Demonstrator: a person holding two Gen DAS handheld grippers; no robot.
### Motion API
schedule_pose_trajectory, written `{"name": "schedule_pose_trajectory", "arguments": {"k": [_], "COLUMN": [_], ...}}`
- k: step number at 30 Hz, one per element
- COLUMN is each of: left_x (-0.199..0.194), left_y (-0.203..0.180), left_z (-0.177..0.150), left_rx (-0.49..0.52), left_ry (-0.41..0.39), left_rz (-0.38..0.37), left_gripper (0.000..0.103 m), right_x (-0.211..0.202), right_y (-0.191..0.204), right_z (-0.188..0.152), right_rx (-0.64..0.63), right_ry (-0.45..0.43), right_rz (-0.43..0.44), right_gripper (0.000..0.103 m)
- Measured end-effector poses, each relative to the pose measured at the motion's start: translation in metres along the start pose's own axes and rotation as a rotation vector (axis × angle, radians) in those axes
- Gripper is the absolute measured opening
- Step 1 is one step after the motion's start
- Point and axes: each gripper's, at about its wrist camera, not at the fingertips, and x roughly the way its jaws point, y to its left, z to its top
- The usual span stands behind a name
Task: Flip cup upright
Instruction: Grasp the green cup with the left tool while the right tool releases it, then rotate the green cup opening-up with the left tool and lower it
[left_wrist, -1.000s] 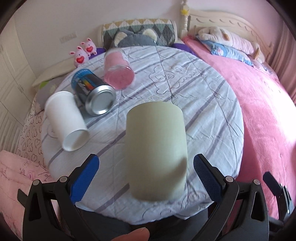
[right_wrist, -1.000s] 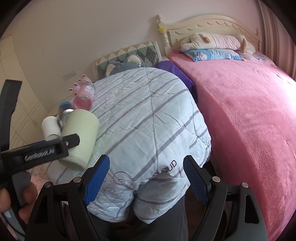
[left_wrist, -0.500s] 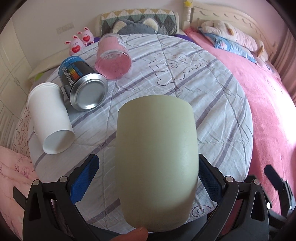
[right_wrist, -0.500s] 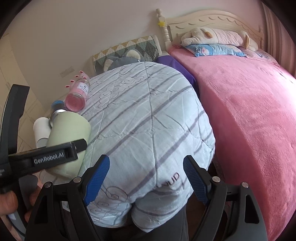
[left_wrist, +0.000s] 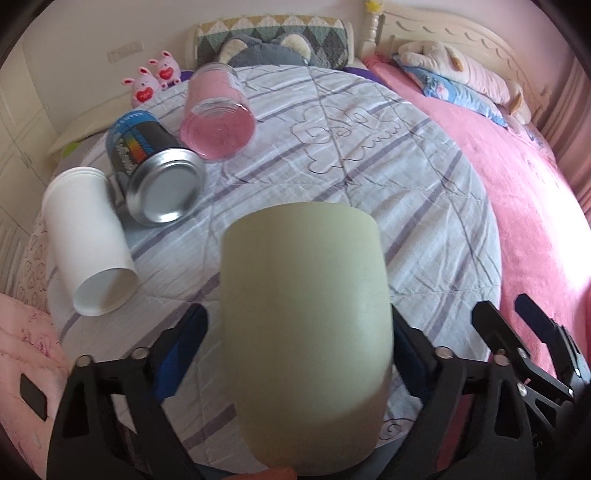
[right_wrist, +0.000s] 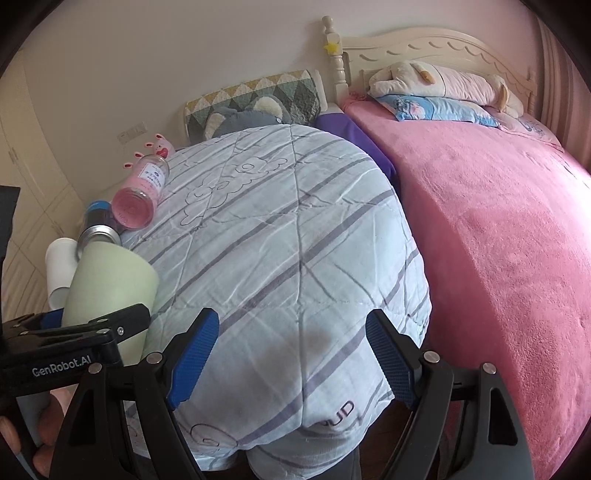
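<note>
A pale green cup (left_wrist: 306, 332) lies on its side on the striped quilt-covered table (left_wrist: 424, 206), filling the lower middle of the left wrist view. My left gripper (left_wrist: 299, 354) straddles the cup, its blue pads (left_wrist: 177, 350) close against both sides; contact is not clear. In the right wrist view the same green cup (right_wrist: 110, 295) shows at the left with the left gripper (right_wrist: 74, 332) around it. My right gripper (right_wrist: 291, 354) is open and empty over the table's front edge.
A white paper cup (left_wrist: 86, 251), a blue metal can (left_wrist: 151, 173) and a pink glass jar (left_wrist: 218, 118) lie on their sides at the table's left and back. A pink bed (right_wrist: 480, 229) runs along the right. Plush toys (left_wrist: 151, 77) stand behind.
My left gripper has moved forward around the green cup and its jaws have narrowed to the cup's sides. The right gripper has barely shifted.
</note>
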Motion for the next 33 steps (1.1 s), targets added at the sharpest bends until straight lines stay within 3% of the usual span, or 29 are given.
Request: {"name": "schedule_pose_trajectory", "arguments": {"k": [2, 10, 13, 18, 20, 26, 33], "left_x": [0.001, -0.003, -0.014, -0.041, -0.041, -0.018, -0.027], "left_y": [-0.003, -0.004, -0.009, -0.019, -0.021, -0.018, -0.015], "left_z": [0.001, 0.002, 0.001, 0.000, 0.000, -0.001, 0.004], "left_rx": [0.011, 0.038, 0.075, 0.147, 0.165, 0.155, 0.150], "left_ry": [0.005, -0.031, -0.099, -0.320, -0.361, -0.346, -0.348], "left_rz": [-0.013, -0.041, -0.044, -0.009, 0.001, -0.009, -0.003], "left_gripper": [0.080, 0.080, 0.080, 0.080, 0.079, 0.079, 0.079], "right_x": [0.002, 0.005, 0.006, 0.006, 0.005, 0.005, 0.004], "right_y": [-0.001, -0.006, -0.008, -0.008, -0.008, -0.009, -0.009], "right_z": [0.001, 0.004, 0.004, 0.004, 0.003, 0.001, 0.000], "right_rx": [0.002, 0.011, 0.014, 0.016, 0.017, 0.018, 0.020], "right_ry": [0.004, 0.007, 0.008, 0.009, 0.009, 0.011, 0.013], "right_rz": [0.003, 0.011, 0.011, 0.011, 0.011, 0.006, 0.007], "right_gripper": [0.083, 0.083, 0.083, 0.083, 0.083, 0.083, 0.083]}}
